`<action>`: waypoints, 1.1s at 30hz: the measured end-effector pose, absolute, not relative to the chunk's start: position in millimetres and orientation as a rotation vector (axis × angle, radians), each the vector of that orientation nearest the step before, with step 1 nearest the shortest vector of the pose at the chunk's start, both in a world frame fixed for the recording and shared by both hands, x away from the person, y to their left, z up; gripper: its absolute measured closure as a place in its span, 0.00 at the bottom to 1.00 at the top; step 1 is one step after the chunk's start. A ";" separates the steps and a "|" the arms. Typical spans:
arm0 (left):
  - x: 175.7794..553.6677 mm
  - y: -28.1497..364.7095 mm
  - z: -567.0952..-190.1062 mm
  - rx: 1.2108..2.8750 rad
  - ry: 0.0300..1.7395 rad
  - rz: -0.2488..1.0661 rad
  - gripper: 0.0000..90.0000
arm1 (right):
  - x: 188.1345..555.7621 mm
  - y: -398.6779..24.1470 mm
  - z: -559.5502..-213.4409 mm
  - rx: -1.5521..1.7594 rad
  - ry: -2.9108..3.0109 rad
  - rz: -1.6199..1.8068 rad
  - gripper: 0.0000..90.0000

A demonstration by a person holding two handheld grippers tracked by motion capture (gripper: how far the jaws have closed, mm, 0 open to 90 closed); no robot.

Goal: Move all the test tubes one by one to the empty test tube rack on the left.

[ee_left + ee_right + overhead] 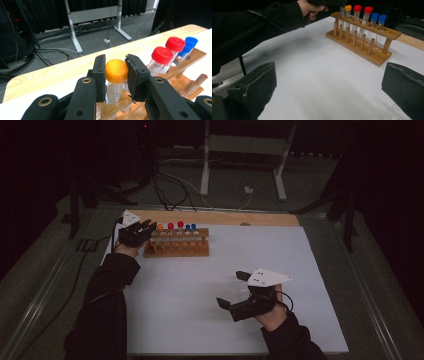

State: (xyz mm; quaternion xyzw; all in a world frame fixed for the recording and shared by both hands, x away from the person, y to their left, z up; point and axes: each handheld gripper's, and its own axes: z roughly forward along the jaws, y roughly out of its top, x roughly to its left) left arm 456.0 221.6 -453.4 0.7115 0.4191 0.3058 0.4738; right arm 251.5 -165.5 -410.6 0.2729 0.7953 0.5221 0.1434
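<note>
left gripper (116, 75) clamped on the orange-capped tube (116, 71), standing in the end hole of the wooden rack (176, 251); right gripper (234, 290) wide open, hovering over the white table (200, 285), well apart from rack.

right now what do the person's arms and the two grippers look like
Both arms wear dark long sleeves. The left gripper is black, with round metal-ringed holes along its links and worn black pads. The right gripper is black too, topped by a pale three-cornered plate with small dark dots; its pads look rough.
</note>
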 end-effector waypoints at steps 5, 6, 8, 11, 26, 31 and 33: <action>457.5 219.5 -457.5 1.756 1.033 0.747 0.80 | 250.9 -165.7 -409.8 0.785 2.291 1.511 0.00; 457.8 219.5 -458.0 1.762 1.035 0.746 0.80 | 250.8 -165.7 -409.6 0.783 2.291 1.511 0.00; 458.0 220.0 -457.9 1.765 1.043 0.734 0.80 | 250.7 -165.9 -409.5 0.783 2.291 1.512 0.00; 458.4 220.1 -456.5 1.772 1.053 0.726 0.80 | 250.9 -165.9 -409.6 0.786 2.293 1.512 0.00; 441.1 226.1 -417.6 1.730 1.068 0.695 0.30 | 249.8 -168.0 -407.3 0.788 2.284 1.514 0.00; 423.4 226.1 -408.3 1.742 1.014 0.629 0.17 | 249.2 -169.1 -406.8 0.789 2.279 1.515 0.00; 414.2 225.4 -407.4 1.762 0.957 0.567 0.07 | 248.8 -169.7 -406.8 0.794 2.279 1.512 0.00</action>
